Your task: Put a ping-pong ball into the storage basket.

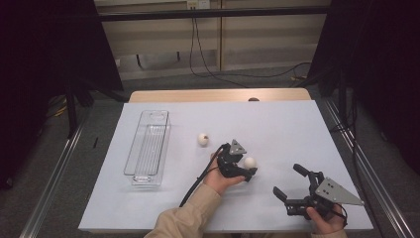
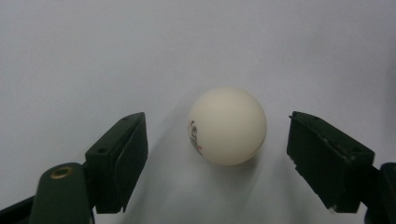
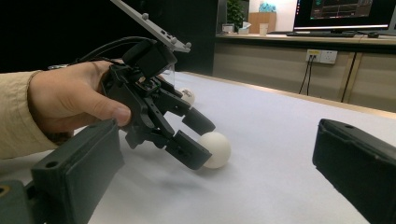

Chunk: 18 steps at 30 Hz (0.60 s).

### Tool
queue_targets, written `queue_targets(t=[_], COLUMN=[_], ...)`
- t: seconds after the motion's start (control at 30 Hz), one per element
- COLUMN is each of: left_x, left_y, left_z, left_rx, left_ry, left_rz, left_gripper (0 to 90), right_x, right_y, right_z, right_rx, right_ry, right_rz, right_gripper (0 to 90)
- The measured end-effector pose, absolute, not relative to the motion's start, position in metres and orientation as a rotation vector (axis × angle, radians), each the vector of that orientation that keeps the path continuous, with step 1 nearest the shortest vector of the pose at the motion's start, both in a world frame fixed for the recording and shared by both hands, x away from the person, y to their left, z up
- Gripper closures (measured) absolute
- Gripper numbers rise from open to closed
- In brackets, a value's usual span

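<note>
1. The ball [image 2: 227,125] sits at the centre of my left gripper view, on the white table [image 1: 277,124], between my jaws but touching neither.
2. My left gripper [image 1: 246,167] stands partly open around it, angled down.
3. My right gripper [image 1: 291,184], lower right in the high view, rests wide and empty.

Your two handheld grippers are matte black, each topped by a grey three-cornered plate studded with small screws. A black cable trails behind the left gripper [image 1: 246,170]; a brass-coloured screw sits behind one jaw. Tan sleeves cover your forearms behind the right gripper [image 1: 291,184].
</note>
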State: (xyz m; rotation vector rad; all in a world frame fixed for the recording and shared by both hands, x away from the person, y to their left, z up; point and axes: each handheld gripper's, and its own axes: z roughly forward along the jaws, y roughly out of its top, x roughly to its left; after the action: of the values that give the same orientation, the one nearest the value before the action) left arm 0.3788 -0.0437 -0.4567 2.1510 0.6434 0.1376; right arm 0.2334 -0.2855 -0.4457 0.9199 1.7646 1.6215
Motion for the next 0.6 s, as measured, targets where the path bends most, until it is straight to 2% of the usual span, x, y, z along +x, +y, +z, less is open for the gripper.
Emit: queue_targets(t=[0.6], left_x=[0.3808], left_y=[-0.0488], left_z=[-0.4592], left_rx=[2.17], left_ry=[0.635], left_rz=[0.123], left_gripper=[25.6], right_x=[0.2337], right_y=[-0.2852], right_z=[-0.4459], right_rx=[0.922], right_ry=[1.764], right_rz=[1.62], right_gripper=[0.6])
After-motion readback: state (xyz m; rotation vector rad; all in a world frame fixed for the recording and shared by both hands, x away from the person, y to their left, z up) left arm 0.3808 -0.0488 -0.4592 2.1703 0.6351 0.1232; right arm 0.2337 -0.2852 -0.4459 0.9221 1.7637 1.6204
